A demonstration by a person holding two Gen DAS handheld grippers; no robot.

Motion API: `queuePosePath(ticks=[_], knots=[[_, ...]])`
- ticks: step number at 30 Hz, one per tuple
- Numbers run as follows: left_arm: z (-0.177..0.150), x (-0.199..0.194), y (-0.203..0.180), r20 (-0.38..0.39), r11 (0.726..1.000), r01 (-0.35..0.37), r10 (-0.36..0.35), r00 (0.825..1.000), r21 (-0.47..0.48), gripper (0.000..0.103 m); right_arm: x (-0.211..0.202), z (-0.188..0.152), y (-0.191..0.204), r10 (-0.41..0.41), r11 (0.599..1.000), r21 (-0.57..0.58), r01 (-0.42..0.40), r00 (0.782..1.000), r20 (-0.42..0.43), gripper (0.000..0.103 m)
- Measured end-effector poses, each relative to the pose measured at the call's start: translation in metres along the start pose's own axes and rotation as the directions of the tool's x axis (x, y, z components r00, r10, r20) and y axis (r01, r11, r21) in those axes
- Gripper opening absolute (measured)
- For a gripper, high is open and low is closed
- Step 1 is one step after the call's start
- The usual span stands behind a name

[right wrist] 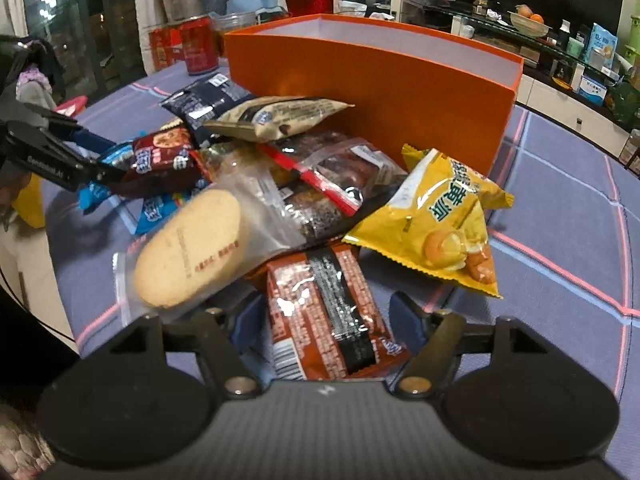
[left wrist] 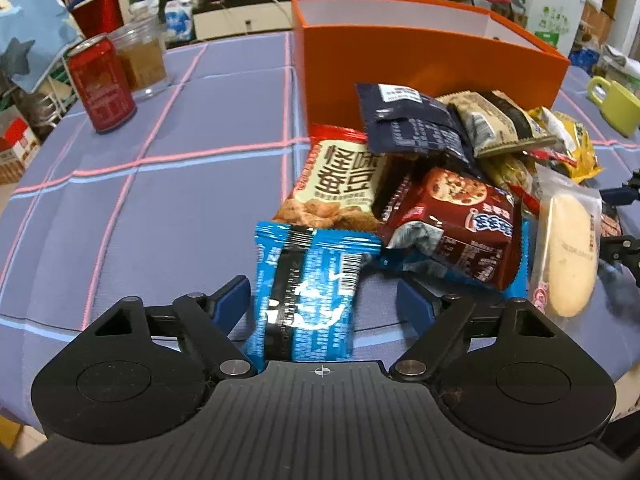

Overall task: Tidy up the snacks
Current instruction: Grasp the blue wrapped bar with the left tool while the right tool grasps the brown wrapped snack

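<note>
between my left gripper (left wrist: 322, 294) fingers, spread and not pinching, lies the blue packet (left wrist: 308, 292) on the cloth before the orange box (left wrist: 420, 60). my right gripper (right wrist: 320, 320), also spread, straddles the brown packet (right wrist: 328, 312). both look light, crinkly, slippery; i'd pinch mid-body.

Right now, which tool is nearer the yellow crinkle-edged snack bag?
Right. The right tool straddles an orange-brown packet just below the yellow crinkle-edged snack bag; the left tool sits across the pile.

green mug (left wrist: 618, 106) cut off at edge
</note>
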State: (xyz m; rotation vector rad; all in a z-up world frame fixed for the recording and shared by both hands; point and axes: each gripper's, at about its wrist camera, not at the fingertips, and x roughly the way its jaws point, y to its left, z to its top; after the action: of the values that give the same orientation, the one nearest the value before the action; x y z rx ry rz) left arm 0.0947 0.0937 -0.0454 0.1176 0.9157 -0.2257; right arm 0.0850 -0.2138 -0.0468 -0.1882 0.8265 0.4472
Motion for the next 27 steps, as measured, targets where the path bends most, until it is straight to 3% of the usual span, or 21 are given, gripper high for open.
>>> queuePosePath(ticks=[5, 14, 18, 20, 27], knots=[[-0.001, 0.004, -0.008, -0.012, 1.000, -0.006, 0.007, 1.000, 0.027, 0.064, 0.003, 0.002, 0.002, -0.020, 1.000, 0.005, 0.020, 1.000, 0.000, 0.074], [-0.003, 0.006, -0.007, -0.024, 1.000, 0.008, -0.008, 1.000, 0.005, 0.060, 0.005, 0.007, 0.012, -0.027, 0.999, 0.029, 0.027, 0.999, -0.023, 0.070], [-0.003, 0.003, -0.006, -0.013, 1.000, 0.009, -0.009, 1.000, 0.001, 0.041, 0.003, 0.010, 0.011, -0.043, 0.997, 0.065, 0.046, 0.998, -0.043, 0.053], [-0.003, 0.002, -0.006, -0.010, 1.000, 0.004, -0.004, 1.000, -0.001, 0.025, 0.001, 0.011, 0.011, -0.055, 0.994, 0.089, 0.060, 0.997, -0.058, 0.053], [0.001, -0.003, -0.002, 0.003, 1.000, -0.004, 0.004, 1.000, -0.021, 0.023, -0.003, 0.009, 0.016, -0.085, 0.985, 0.143, 0.095, 0.994, -0.076, 0.052]])
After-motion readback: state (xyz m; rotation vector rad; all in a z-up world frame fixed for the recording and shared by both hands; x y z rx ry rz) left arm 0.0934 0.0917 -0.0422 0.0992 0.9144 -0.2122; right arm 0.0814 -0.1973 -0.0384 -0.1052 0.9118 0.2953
